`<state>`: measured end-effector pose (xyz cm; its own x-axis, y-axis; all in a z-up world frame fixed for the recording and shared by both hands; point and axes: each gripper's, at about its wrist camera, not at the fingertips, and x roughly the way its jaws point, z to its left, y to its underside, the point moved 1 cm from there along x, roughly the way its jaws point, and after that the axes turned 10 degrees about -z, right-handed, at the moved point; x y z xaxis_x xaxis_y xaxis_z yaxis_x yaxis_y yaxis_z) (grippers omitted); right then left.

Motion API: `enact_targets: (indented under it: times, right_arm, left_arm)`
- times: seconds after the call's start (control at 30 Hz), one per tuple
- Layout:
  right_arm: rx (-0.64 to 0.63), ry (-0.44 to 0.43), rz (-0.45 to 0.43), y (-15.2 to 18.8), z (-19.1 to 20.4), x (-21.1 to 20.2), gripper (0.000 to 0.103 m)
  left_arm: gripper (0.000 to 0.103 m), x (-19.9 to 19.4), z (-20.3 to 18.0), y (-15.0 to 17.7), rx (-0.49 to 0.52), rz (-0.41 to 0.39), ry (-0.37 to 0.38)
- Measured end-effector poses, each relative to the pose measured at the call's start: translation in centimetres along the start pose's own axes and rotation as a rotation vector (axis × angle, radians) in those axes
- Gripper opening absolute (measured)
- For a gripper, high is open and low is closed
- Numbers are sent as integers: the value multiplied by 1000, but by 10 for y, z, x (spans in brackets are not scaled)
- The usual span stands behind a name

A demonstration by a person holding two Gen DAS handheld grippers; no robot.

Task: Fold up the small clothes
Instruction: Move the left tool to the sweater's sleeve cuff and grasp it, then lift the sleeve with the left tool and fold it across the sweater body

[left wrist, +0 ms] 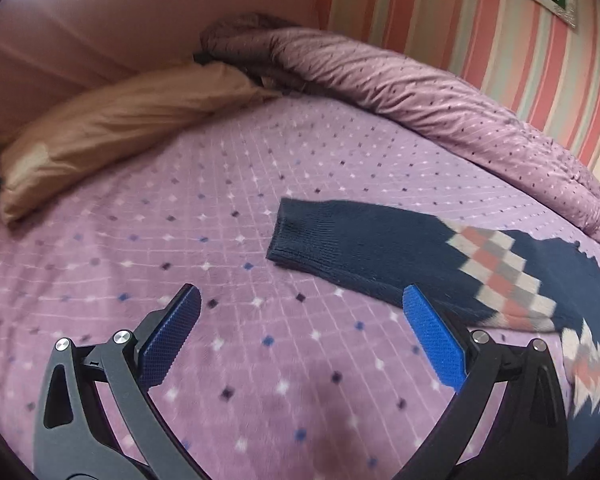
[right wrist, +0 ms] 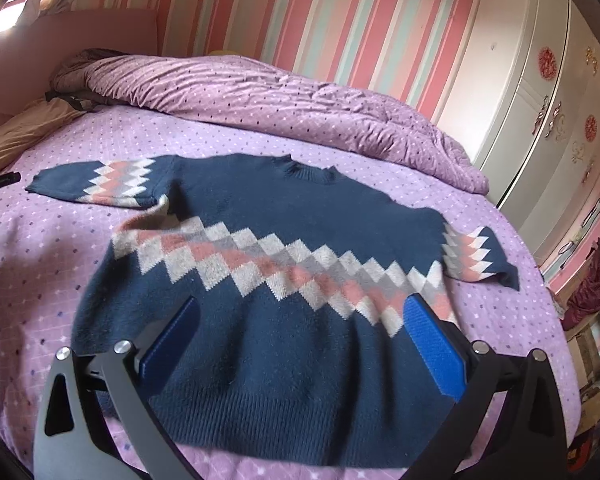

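A small navy sweater [right wrist: 284, 216] with a pink, grey and white diamond band lies spread flat on the purple bed cover, neck to the far side, both sleeves out. My right gripper [right wrist: 300, 304] hovers open over its lower body, near the hem, holding nothing. In the left wrist view only the sweater's left sleeve [left wrist: 364, 240] and a bit of its body show at the right. My left gripper [left wrist: 300, 296] stands open above the bare cover, just short of the sleeve's cuff, its right pad [left wrist: 432, 336] near the sleeve's edge.
A rolled purple duvet [right wrist: 300, 112] runs along the far side of the bed. A tan pillow [left wrist: 112, 128] lies at the head, against the pink headboard. A white wardrobe [right wrist: 540, 100] stands to the right, past the bed's edge. Purple cover [left wrist: 180, 240] stretches left of the sleeve.
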<state>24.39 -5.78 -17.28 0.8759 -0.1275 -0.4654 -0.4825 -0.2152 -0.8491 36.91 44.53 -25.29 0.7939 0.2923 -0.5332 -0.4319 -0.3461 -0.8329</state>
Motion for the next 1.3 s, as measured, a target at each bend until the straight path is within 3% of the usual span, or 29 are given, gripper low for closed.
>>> enact_targets:
  times: [0.17,0.27,0.37,0.4,0.63,0.77,0.83,0.93,1.1,1.3]
  right_arm:
    - [17,12,44,17,-16,30,102]
    - [34,26,60,23,-27,40,102]
    - [40,36,67,27,-33,43,102]
    - [42,40,67,29,-35,44,102]
    - [47,23,84,37,-31,52,102]
    - [38,14,81,36,-27,54,102]
    - [31,15,80,36,-25,53,102]
    - [31,7,77,35,-25,52,102]
    - [33,6,73,34,-33,47,102]
    - [73,23,63,38,-63,38,102]
  left_arm:
    - [100,48,0,2,-38,99,26]
    - [94,72,0,1,-107,156,59]
    - [75,88,-2,-1,-121,198,55]
    - [62,92,-2,-2,-122,207,60]
    - [48,109,12,-8,-223,236,74]
    - [36,113,11,-10,-203,231,45]
    - [8,112,13,-12,-198,220,22]
    - [8,105,13,-17,-217,198,13]
    - [7,82,-15,-36,-123,108,-28]
    - [7,33,-123,-78,17,-7,95]
